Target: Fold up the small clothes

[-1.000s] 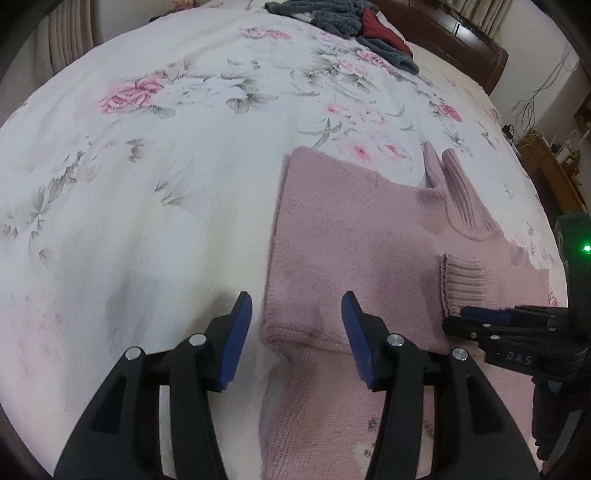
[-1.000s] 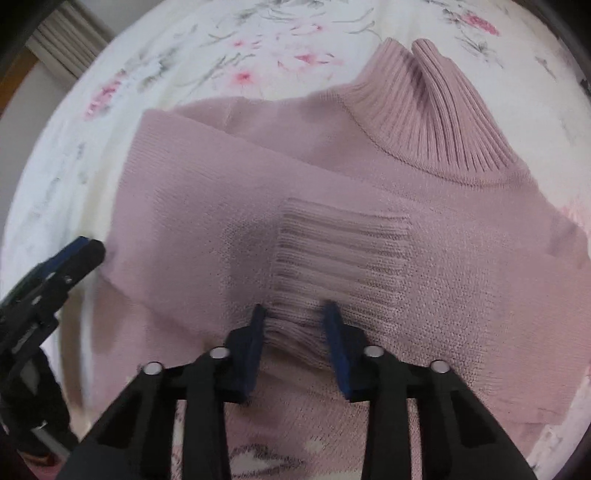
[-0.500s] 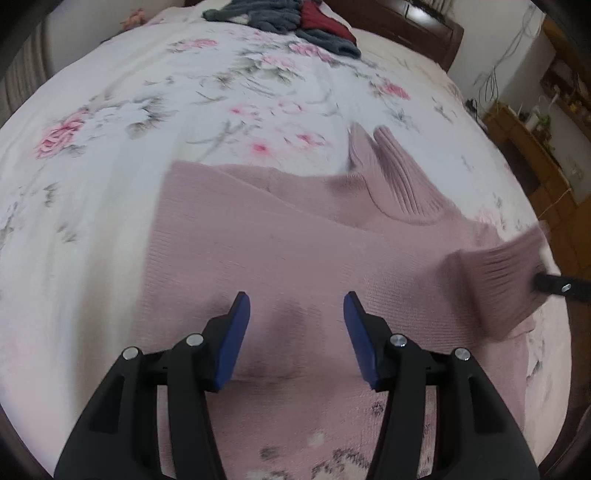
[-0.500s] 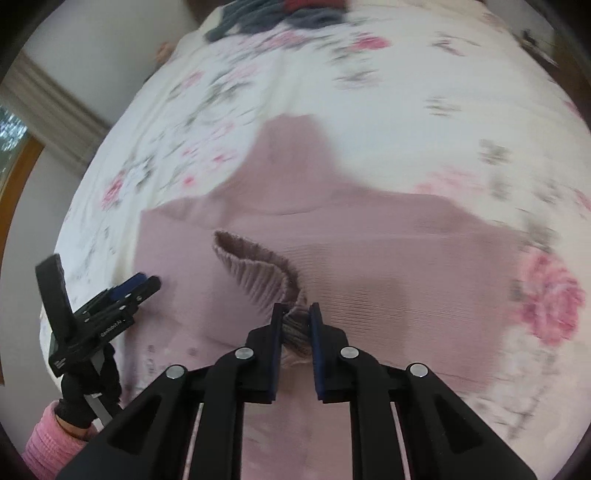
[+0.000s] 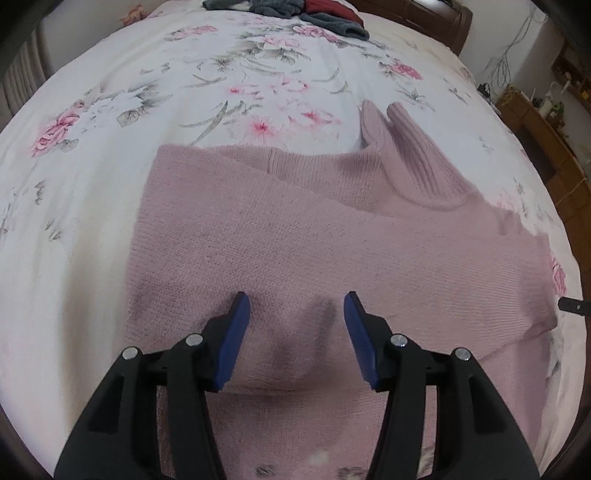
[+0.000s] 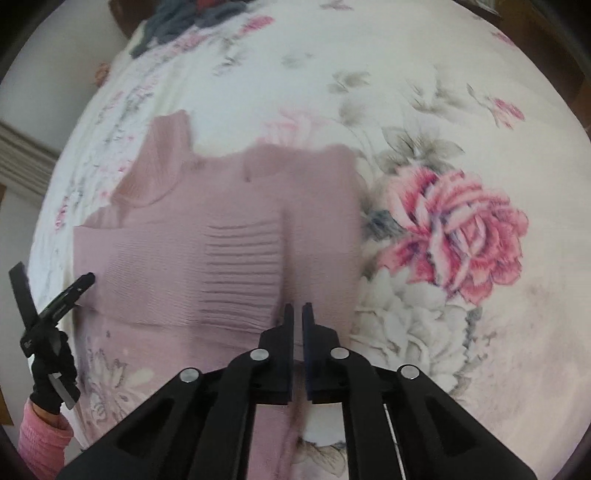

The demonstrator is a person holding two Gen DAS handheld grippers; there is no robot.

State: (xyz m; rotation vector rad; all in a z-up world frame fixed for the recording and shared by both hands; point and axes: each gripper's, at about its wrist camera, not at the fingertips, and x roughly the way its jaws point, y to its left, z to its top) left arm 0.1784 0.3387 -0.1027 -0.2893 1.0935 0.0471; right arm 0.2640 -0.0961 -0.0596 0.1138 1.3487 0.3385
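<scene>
A pink knitted turtleneck sweater point(image 5: 295, 229) lies flat on the floral bed sheet point(image 5: 147, 92), its ribbed collar point(image 5: 417, 158) pointing away. My left gripper point(image 5: 295, 299) hovers open just above the folded left side, with only fabric below its blue pads. In the right wrist view one sleeve lies folded across the sweater point(image 6: 166, 258), and its ribbed cuff point(image 6: 240, 273) rests on the right side. My right gripper point(image 6: 297, 308) sits at the cuff's near right corner, jaws almost together on its edge. The left gripper point(image 6: 55, 306) shows at the far left.
A gloved hand point(image 6: 51, 373) with a pink sleeve point(image 6: 40, 435) holds the left gripper. A pile of grey and red clothes point(image 5: 295, 11) lies at the far end by the wooden headboard point(image 5: 424, 14). Wooden furniture point(image 5: 546, 129) stands to the right of the bed.
My right gripper carried the cuff from the middle across to the sweater's right side and laid it down. The left gripper shifted right over the folded part and stayed open.
</scene>
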